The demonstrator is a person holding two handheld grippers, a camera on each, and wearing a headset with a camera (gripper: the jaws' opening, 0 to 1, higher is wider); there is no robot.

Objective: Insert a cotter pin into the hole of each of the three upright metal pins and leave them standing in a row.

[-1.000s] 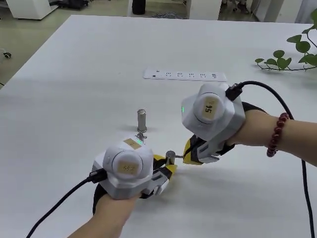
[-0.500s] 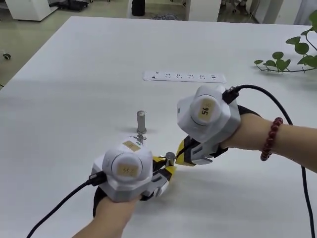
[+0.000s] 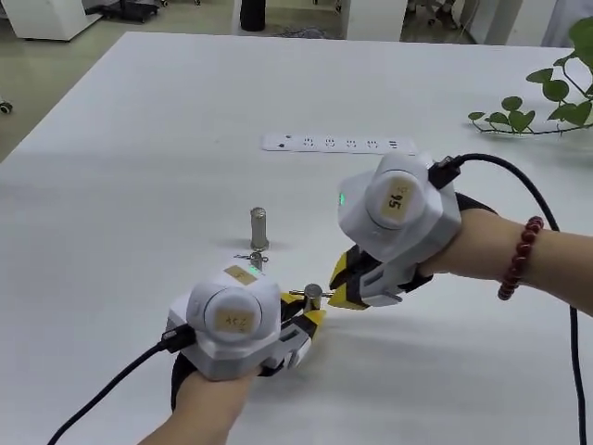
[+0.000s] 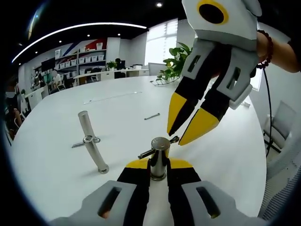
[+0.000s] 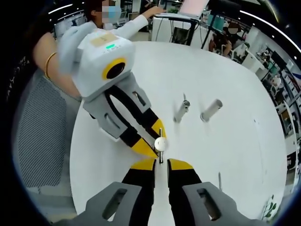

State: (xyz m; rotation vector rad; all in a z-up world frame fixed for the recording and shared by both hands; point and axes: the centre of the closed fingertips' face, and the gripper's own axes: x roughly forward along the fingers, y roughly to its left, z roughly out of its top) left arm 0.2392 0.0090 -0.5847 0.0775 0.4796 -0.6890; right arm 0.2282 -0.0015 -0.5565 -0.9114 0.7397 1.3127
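Note:
My left gripper [image 3: 311,317] [image 4: 159,165] is shut on a short upright metal pin [image 3: 313,297] [image 4: 160,155] standing on the white table. My right gripper [image 3: 339,288] [image 5: 161,163] comes in from the right, its yellow tips [image 4: 184,134] shut on a cotter pin [image 4: 149,152] [image 5: 161,153]. The cotter pin passes through the held pin's hole and sticks out on the far side. Behind stands a second metal pin [image 4: 92,147] [image 5: 181,111] with a cotter pin [image 4: 86,140] through it. A third bare pin [image 3: 258,227] [image 5: 211,109] stands farther back.
A loose cotter pin [image 4: 152,116] lies on the table beyond the grippers. A white power strip [image 3: 329,144] lies at the back, and a green plant [image 3: 547,97] reaches in at the far right. Cables trail from both grippers.
My right gripper has moved left toward the held pin, sliding the cotter pin into its hole. The left gripper has kept its hold. The head camera shifted slightly.

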